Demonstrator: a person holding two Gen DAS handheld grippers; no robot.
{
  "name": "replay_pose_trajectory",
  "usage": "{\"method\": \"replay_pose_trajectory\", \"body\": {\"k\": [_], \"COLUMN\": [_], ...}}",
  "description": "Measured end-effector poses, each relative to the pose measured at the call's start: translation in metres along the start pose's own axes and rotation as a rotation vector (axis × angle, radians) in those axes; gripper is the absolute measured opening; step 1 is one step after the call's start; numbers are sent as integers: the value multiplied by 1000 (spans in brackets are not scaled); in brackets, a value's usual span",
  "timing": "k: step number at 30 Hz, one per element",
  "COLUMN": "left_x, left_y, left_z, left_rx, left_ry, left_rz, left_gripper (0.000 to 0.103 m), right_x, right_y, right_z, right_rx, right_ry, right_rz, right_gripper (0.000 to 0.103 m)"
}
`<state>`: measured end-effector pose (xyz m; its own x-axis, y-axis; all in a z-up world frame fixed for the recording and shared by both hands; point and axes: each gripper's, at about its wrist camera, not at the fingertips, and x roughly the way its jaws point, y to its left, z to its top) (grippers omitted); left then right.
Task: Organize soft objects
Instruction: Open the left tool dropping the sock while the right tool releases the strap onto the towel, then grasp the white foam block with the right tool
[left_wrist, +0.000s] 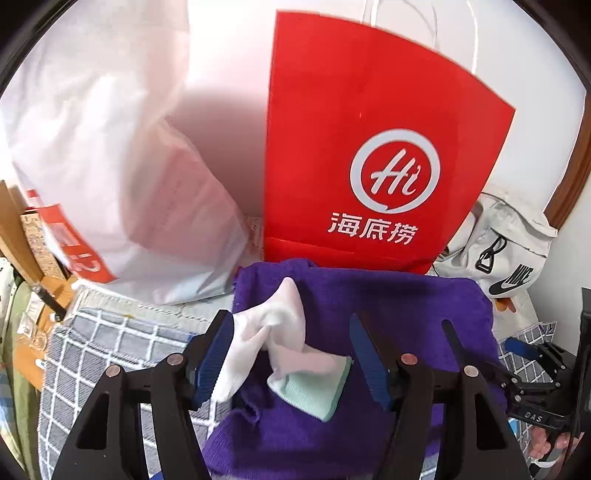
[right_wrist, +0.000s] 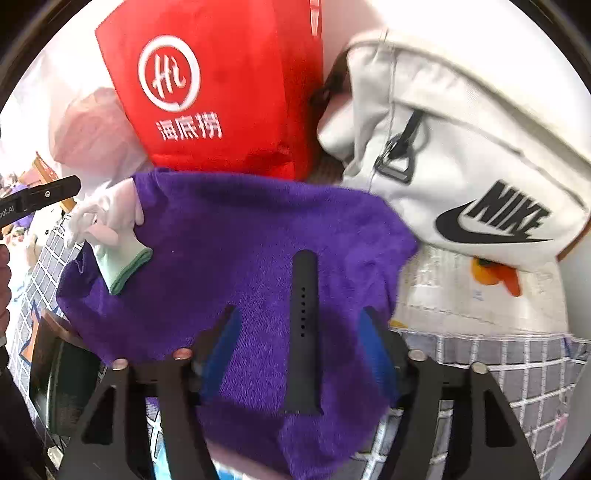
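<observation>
A purple towel (left_wrist: 388, 314) lies spread on the checked cloth; it also shows in the right wrist view (right_wrist: 240, 240). A white sock with a mint-green cuff (left_wrist: 291, 354) lies crumpled on its left part, also in the right wrist view (right_wrist: 114, 236). My left gripper (left_wrist: 291, 354) is open, its jaws on either side of the sock, which touches the left finger. A black watch strap (right_wrist: 304, 332) lies on the towel. My right gripper (right_wrist: 299, 350) is open with the strap between its jaws, not gripped.
A red paper bag (left_wrist: 369, 147) stands behind the towel, a white plastic bag (left_wrist: 110, 166) to its left. A white Nike bag (right_wrist: 461, 147) sits at the right with an orange toy (right_wrist: 495, 277) under it. The checked cloth (left_wrist: 110, 350) covers the surface.
</observation>
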<state>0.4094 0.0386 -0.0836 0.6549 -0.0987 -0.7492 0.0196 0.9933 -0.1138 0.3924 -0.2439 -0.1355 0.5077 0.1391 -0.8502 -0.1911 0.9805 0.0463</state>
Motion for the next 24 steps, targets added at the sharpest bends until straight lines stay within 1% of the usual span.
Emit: {"method": "replay_pose_trajectory", "body": {"k": [1,4,6,9,11,13,15,17,21,24], "left_x": [-7,-30,-44,-66,-81,-94,-108,-121,-144,-156], "left_y": [1,3,3,3,4,6,9,10,14,17], "left_z": [-1,-7,-12,-22,-30,-39,-49,-61,-87,-109], "left_rx": [-6,-7,-4,-4,-12,-24,-34,-38,-36,-39], "left_ry": [-10,-48,-62,-68,-77,-84,-73,-71,-71,-67], "left_rz": [0,-4,-4,-4,-22,-14,-17,-23,-25,-32], "left_gripper": [63,63,63,63,63,63,63,63,63,63], "right_x": [-8,-29,-45,-66,-80,-93,-107,-117,-130,-137], "right_y": [1,7,11,15,19,25,30,36,52,64], "right_z": [-1,-6,-11,-21,-31,-41,-53,-63,-86,-107], "right_rx": [2,13,16,16,33,43,60,64,58,56], "right_ry": [-14,-46,-67,-76,-125,-171,-194,-197,-185,-162], "right_rz": [-5,-28,-46,-20,5,17,36,67,63,94], "right_gripper": [81,88,88,88,88,88,88,88,88,88]}}
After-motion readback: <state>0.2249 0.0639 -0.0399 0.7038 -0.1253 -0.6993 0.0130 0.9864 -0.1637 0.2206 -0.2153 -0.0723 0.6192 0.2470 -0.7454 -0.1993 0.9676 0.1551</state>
